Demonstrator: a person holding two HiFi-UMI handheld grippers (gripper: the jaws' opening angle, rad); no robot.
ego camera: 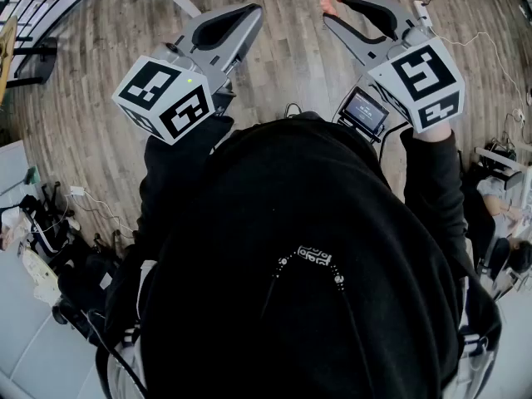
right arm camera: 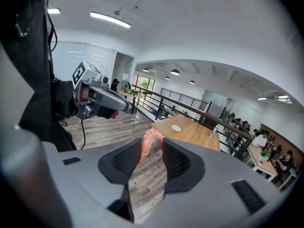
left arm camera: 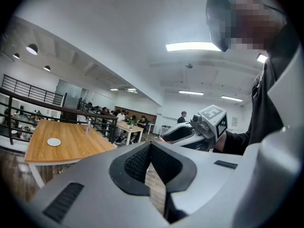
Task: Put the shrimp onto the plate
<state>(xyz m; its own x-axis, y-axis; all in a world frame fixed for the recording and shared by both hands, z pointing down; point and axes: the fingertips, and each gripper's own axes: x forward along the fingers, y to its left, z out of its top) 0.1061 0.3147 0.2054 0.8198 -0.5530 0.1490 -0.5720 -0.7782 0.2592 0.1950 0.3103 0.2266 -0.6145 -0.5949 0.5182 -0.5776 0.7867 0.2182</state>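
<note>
One shrimp point(right arm camera: 148, 144) was in frame, and I saw it pinched between the pads of the right gripper point(right arm camera: 151, 145) at the jaw tips. It looked orange-pink with paler banding, curved, the upper end arching over the tips and the thinner end hanging down between the pads. In the head view only a small pink bit of it point(ego camera: 330, 3) showed at the right gripper point(ego camera: 334, 5), up in the air above the wooden floor point(ego camera: 291, 65)

Left gripper point(left arm camera: 151, 148) had its jaws closed tip to tip with nothing between them, only floor visible through the gap behind the tips. From the head view the left gripper point(ego camera: 249, 11) sat level with the right one, the two well apart

Plate point(right arm camera: 176, 128) was a small white round one lying flat on a light wooden table point(right arm camera: 199, 137), well away from the shrimp. From the left gripper view I saw the plate point(left arm camera: 53, 142) as a plain white disc. A clear bottle point(right arm camera: 212, 132) stood upright on the table, apart from the plate
</note>
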